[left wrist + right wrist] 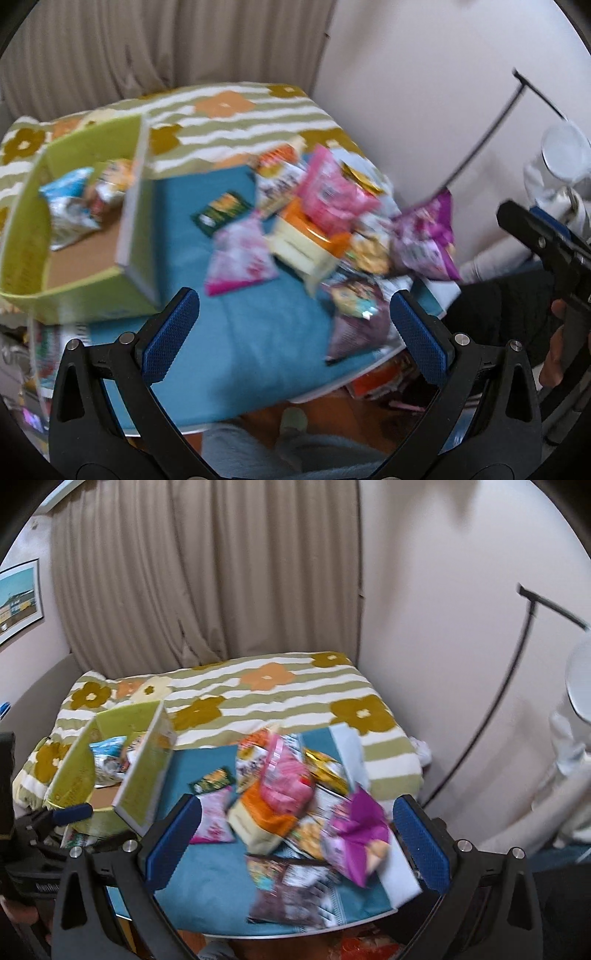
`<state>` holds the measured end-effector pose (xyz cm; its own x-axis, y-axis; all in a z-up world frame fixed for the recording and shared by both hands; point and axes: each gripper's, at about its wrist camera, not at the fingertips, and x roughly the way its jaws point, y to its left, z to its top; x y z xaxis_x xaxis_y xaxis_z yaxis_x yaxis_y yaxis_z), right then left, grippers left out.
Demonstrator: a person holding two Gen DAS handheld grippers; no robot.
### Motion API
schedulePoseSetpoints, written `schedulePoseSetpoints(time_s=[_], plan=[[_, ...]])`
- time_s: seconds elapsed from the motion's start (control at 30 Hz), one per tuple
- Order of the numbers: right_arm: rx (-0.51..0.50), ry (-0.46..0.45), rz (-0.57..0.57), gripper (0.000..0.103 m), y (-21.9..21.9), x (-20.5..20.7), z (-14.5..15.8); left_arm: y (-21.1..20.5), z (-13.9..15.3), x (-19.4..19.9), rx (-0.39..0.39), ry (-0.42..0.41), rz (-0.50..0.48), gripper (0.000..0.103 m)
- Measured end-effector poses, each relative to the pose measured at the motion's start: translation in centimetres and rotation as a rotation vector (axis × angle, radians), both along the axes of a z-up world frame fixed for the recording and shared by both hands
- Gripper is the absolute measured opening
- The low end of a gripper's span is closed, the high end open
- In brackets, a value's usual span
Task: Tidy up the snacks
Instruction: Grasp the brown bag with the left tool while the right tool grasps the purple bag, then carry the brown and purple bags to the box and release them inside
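A heap of snack packets lies on a blue cloth (229, 332) (214, 886): a pink bag (332, 192) (284, 779), an orange and cream box (310, 243) (258, 819), a purple bag (428, 236) (354, 834), a dark green packet (221, 212) (212, 781). A green cardboard box (136, 221) (144, 775) at the left holds a few packets (74, 206). My left gripper (291, 328) is open and empty above the cloth's near side. My right gripper (295, 834) is open and empty, framing the heap.
The cloth covers a small table in front of a bed with a flower-striped cover (236, 110) (277, 690). Curtains (207, 572) hang behind. A black lamp stand (509, 686) leans at the right. More packets (384, 376) lie on the floor under the table edge.
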<state>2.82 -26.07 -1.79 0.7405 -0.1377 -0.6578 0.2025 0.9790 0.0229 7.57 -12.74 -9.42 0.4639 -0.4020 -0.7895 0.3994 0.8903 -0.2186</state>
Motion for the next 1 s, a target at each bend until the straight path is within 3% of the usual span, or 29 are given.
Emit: schedulePoseSetpoints(time_s=[0.27, 0.6, 0.7, 0.8, 0.87, 1.0], plan=[[0.008, 0.039, -0.062, 0.103, -4.9, -1.1, -3.9, -6.4, -6.1, -0.8, -0.042, 0.096, -0.093, 0.102], [0.057, 0.089, -0.033, 0.103, -7.0, 1.0, -8.6, -10.8, -12.1, 0.5, -0.002, 0.146, -0.06, 0.102], [0.065, 0.102, -0.018, 0.103, -7.2, 1.8, -9.7, -11.4, -13.0, 0.5, 0.04, 0.135, -0.057, 0.088], [0.081, 0.111, -0.001, 0.103, -7.5, 2.6, -10.8, -11.4, -13.8, 0.7, 0.034, 0.156, -0.046, 0.083], [0.089, 0.119, 0.006, 0.103, -7.6, 3.2, -11.3, -11.2, -14.0, 0.7, 0.026, 0.169, -0.04, 0.067], [0.095, 0.135, 0.025, 0.103, -7.7, 4.0, -12.2, -11.0, -14.0, 0.7, 0.033, 0.156, -0.043, 0.059]])
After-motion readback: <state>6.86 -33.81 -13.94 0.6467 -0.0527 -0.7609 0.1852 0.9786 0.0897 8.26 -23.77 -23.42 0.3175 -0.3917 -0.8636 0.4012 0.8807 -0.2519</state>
